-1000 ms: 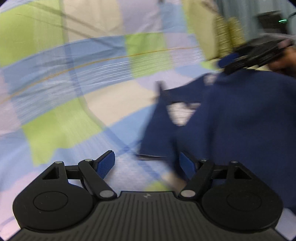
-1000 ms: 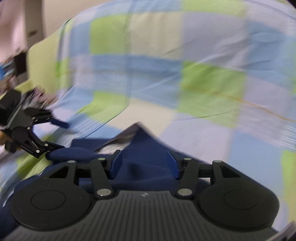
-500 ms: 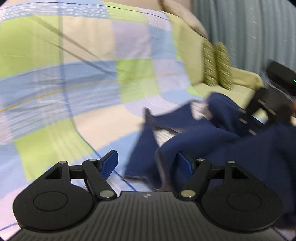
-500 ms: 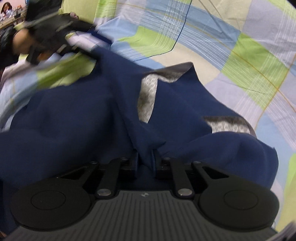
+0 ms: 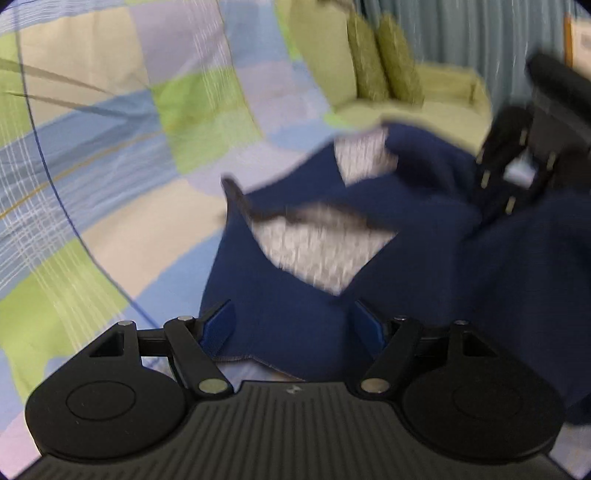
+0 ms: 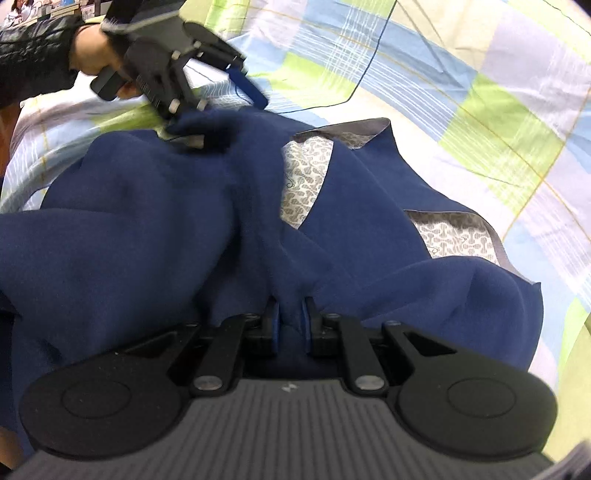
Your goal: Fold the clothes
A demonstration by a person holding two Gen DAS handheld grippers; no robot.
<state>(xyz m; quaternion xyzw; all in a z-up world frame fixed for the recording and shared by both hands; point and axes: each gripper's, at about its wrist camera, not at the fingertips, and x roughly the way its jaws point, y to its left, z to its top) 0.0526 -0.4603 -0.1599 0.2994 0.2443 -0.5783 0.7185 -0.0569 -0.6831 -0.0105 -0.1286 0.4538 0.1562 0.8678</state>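
A navy garment [image 6: 155, 229] with a patterned grey-white lining [image 6: 306, 177] lies crumpled on the checked bed sheet [image 6: 480, 110]. My right gripper [image 6: 290, 321] is shut on a raised fold of the navy cloth. It shows in the left wrist view as a blurred black gripper [image 5: 495, 199] pressed into the cloth at the far right. My left gripper [image 5: 292, 325] sits over the garment's near edge [image 5: 280, 332] with its jaws closing. Cloth lies between the blue pads [image 5: 219, 325], which do not press on it. From the right wrist view the left gripper [image 6: 218, 118] straddles the garment's far corner.
A person's hand [image 6: 88, 51] in a dark sleeve holds the left gripper at the upper left. A pale green sofa [image 5: 443, 107] with two green cushions [image 5: 384, 74] stands beyond the bed, before a grey-blue curtain [image 5: 461, 29]. Bare sheet [image 5: 92, 184] spreads to the left of the garment.
The right gripper's jaws have shut on a fold of the navy cloth. The left gripper has moved over the garment's edge, and its jaws have narrowed with cloth between them.
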